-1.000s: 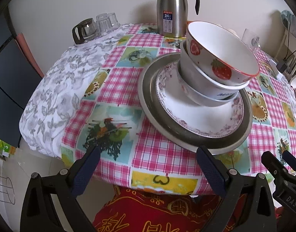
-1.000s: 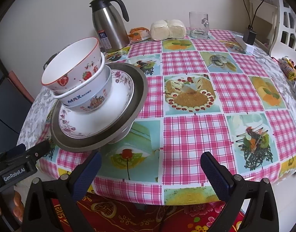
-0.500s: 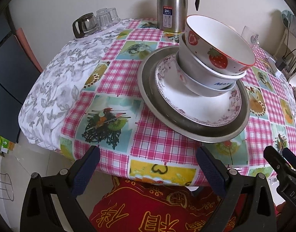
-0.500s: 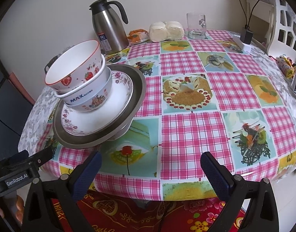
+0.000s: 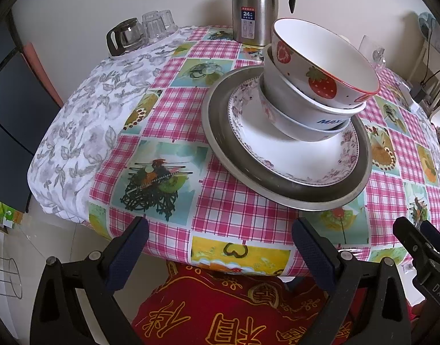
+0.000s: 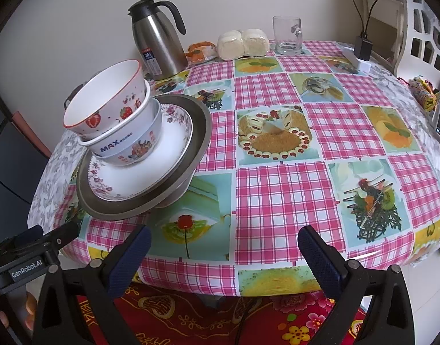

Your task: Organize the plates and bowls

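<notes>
A strawberry bowl (image 5: 323, 66) sits tilted on top of the stack, nested in a white bowl (image 6: 125, 143) printed "MAX", which seems to rest in a third bowl (image 5: 300, 128) below. The bowls stand on a floral-rimmed plate (image 5: 294, 158), off-centre toward the wall side, and that plate lies in a wide grey metal plate (image 5: 220, 132). The whole stack rests near the front left part of the counter (image 6: 277, 201), on its pink checked cloth. Behind the stack stands a steel thermos jug (image 6: 158, 46); a glass mug (image 6: 287, 36) and wrapped buns (image 6: 242, 43) sit farther right along the wall. The left tool (image 5: 220, 247) hangs off the counter's front edge, spread wide and empty. The right tool (image 6: 224, 251) is likewise wide apart, holding nothing, just before the edge.
</notes>
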Action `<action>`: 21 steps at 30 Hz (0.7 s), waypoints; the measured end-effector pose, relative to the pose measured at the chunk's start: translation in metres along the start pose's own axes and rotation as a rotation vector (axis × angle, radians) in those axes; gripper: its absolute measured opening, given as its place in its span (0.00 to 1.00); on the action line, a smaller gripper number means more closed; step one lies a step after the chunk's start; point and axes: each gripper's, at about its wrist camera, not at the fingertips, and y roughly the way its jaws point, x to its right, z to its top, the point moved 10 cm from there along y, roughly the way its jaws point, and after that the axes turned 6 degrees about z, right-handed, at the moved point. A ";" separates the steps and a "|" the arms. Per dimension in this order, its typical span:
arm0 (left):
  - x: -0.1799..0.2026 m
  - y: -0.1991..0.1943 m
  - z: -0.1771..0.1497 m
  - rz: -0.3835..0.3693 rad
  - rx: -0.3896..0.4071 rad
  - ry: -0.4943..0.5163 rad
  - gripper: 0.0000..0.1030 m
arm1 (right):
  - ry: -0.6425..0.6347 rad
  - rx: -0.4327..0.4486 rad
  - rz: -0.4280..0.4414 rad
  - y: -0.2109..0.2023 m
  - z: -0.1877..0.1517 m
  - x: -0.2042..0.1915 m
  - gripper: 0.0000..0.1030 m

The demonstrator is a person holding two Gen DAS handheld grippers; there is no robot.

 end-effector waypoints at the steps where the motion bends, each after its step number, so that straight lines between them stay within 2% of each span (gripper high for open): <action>1: 0.000 0.000 0.000 0.003 -0.002 0.002 0.97 | 0.000 -0.001 0.000 0.000 0.000 0.000 1.00; 21: -0.002 0.006 0.000 0.010 -0.028 -0.011 0.97 | -0.013 -0.028 -0.002 0.009 -0.004 -0.001 1.00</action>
